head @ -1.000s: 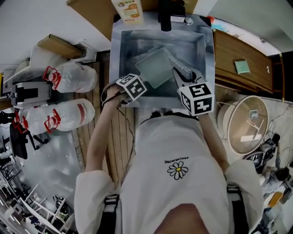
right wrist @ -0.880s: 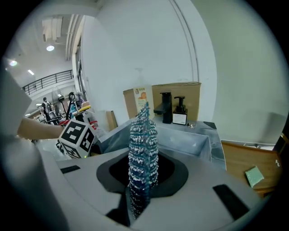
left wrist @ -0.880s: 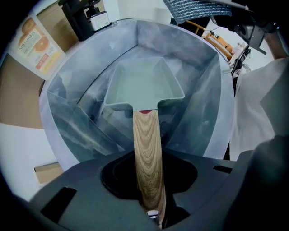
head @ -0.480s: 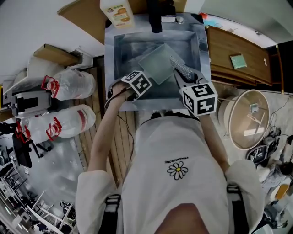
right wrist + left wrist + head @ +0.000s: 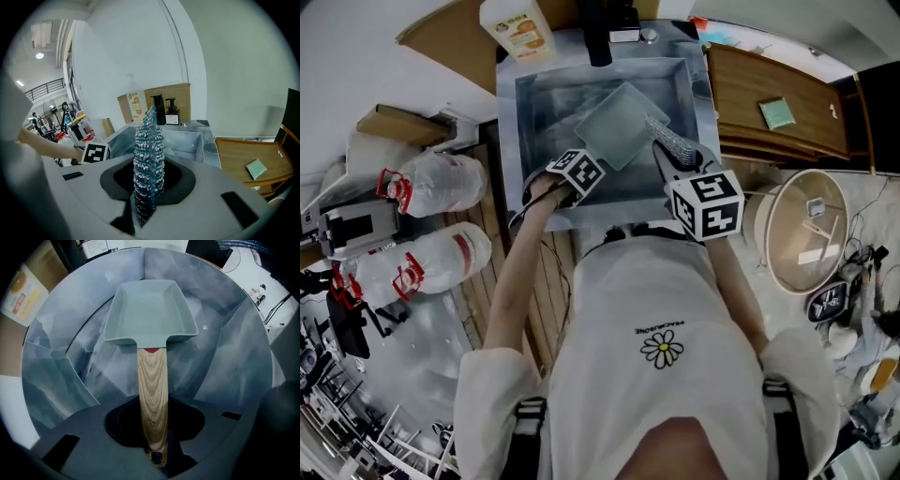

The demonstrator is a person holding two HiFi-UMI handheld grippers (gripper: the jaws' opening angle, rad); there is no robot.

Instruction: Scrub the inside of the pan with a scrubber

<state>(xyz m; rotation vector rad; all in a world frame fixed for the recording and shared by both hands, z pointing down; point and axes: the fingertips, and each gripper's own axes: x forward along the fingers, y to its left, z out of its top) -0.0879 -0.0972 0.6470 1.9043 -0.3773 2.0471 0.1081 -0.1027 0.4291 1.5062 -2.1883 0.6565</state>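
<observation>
A square pale-green pan point(image 5: 614, 127) with a wooden handle point(image 5: 152, 394) is held over the steel sink point(image 5: 534, 94). My left gripper point(image 5: 584, 167) is shut on the handle near its end, and the pan's empty inside point(image 5: 150, 310) faces the left gripper view. My right gripper point(image 5: 680, 161) is shut on a silvery mesh scrubber point(image 5: 148, 159). In the head view the scrubber point(image 5: 670, 141) sticks out beside the pan's right rim. Whether it touches the pan I cannot tell.
An orange-labelled bottle point(image 5: 514, 26) and a black pump dispenser point(image 5: 598, 28) stand behind the sink. A wooden table point(image 5: 787, 150) with a green sponge point(image 5: 776, 113) is at the right, and a round bin point(image 5: 802, 230) is below it. Filled plastic bags point(image 5: 441, 183) lie at the left.
The head view has shifted, so the sink sits further left and up in the picture. Both grippers keep their hold, and the pan and scrubber stay side by side.
</observation>
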